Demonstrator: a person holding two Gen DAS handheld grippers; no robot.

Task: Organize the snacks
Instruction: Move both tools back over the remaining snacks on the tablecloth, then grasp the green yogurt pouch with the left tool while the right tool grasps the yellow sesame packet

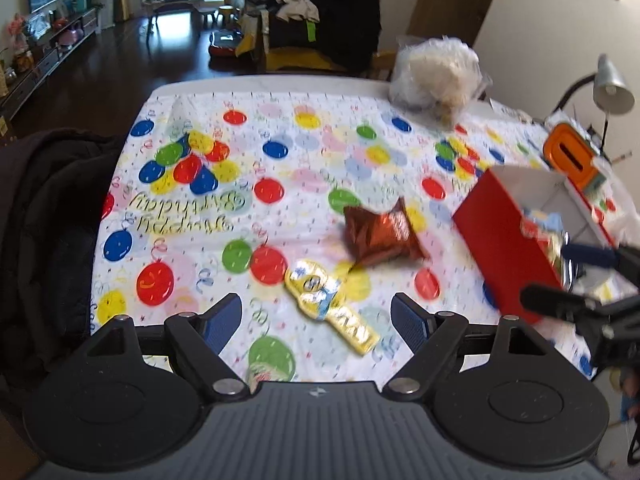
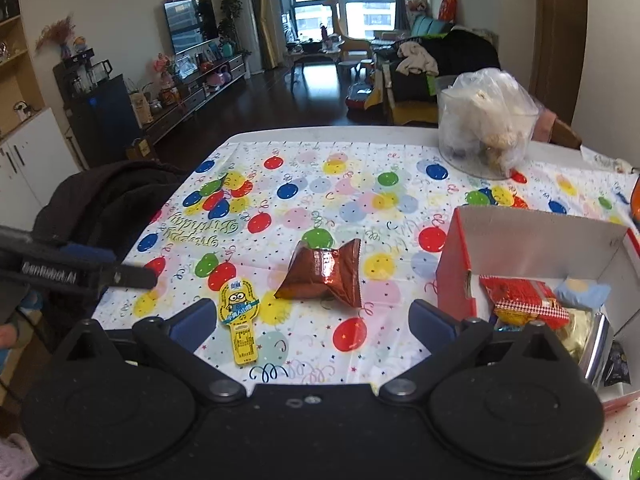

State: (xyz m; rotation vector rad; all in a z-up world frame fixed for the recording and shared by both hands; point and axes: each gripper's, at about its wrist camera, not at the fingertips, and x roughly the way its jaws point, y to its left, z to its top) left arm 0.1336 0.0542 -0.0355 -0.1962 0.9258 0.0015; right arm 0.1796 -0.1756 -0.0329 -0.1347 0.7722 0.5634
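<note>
A shiny brown snack bag (image 1: 380, 234) (image 2: 324, 278) lies mid-table on the balloon tablecloth (image 1: 280, 168) (image 2: 320, 200). A flat yellow Minion snack pack (image 1: 332, 306) (image 2: 240, 316) lies beside it, nearer me. A red box (image 1: 516, 232) (image 2: 548, 248) with a white inside stands at the right and holds several snack packs. My left gripper (image 1: 316, 320) is open and empty, above the yellow pack. My right gripper (image 2: 312, 320) is open and empty, hovering near the box's left side; it shows at the right of the left wrist view (image 1: 576, 276).
A clear container with a plastic bag (image 1: 436, 76) (image 2: 486, 128) stands at the table's far right. An orange object (image 1: 570, 156) and a desk lamp (image 1: 612, 84) are behind the box. A dark coat (image 1: 44, 216) (image 2: 104, 196) hangs over a chair at the left edge.
</note>
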